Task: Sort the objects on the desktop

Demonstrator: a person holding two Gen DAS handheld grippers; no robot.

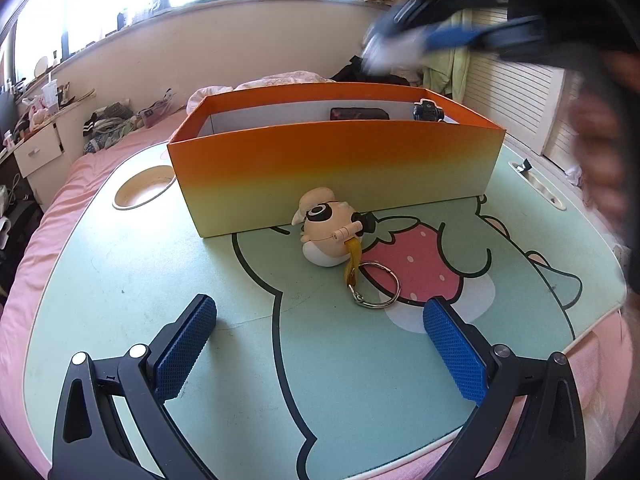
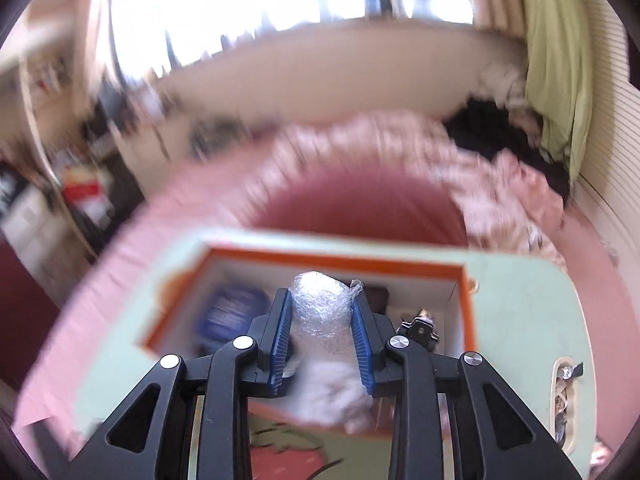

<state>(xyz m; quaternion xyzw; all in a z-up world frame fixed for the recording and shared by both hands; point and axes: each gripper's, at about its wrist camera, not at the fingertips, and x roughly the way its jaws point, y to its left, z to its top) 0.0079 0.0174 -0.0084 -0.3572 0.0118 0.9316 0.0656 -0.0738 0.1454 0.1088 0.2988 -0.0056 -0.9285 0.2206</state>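
An orange box (image 1: 332, 160) stands on the green cartoon lap table (image 1: 140, 280). A peach cartoon keychain toy (image 1: 328, 232) with a metal ring (image 1: 376, 284) lies in front of the box. My left gripper (image 1: 320, 302) hovers open just short of the ring, nothing between its blue pads. My right gripper (image 2: 320, 294) is shut on a bubble-wrap bundle (image 2: 316, 312) above the open box (image 2: 328, 260). From the left wrist view the right gripper (image 1: 420, 36) is a blur at the top right, high over the box.
Inside the box lie a dark flat item (image 1: 359, 113), a small black object (image 1: 428, 111) and a blue item (image 2: 232, 312). The table has a round cup recess (image 1: 142, 192) and a slot (image 1: 536, 184). Pink bedding surrounds the table; a cluttered desk stands left.
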